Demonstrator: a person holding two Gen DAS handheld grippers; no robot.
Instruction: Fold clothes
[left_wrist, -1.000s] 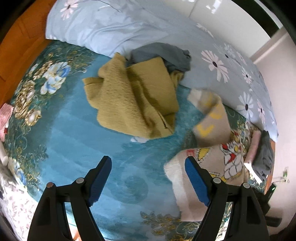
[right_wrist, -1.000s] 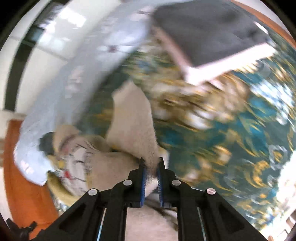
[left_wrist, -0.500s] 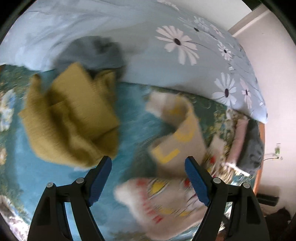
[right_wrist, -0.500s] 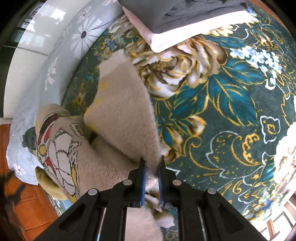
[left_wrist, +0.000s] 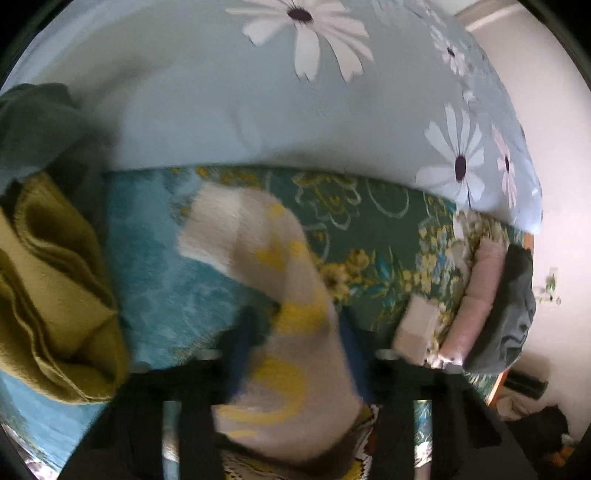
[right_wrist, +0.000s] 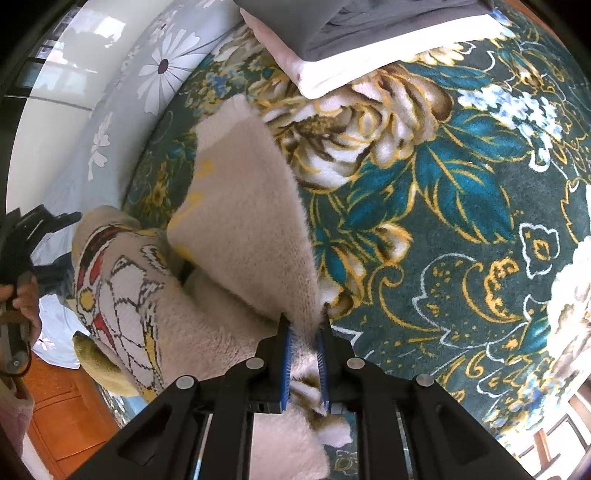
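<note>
Floral bedspread (right_wrist: 461, 192): right gripper (right_wrist: 303, 354) jaws clamp one cream sweater (right_wrist: 243, 206) (left gripper (left_wrist: 295, 354) jaws blurred, unclear).

Teal floral bedspread (right_wrist: 461, 177), daisy-print quilt (left_wrist: 295, 110), pale wall (left_wrist: 561, 221).

One cream sweater (right_wrist: 207, 295); one mustard garment (left_wrist: 48, 295); two stacked folded clothes (right_wrist: 362, 44); one quilt (left_wrist: 258, 103).

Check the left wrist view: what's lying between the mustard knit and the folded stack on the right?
The cream sweater's sleeve, with yellow markings, crosses the teal floral blanket between the mustard knit and the folded stack. The left gripper straddles it; blur hides contact.
</note>
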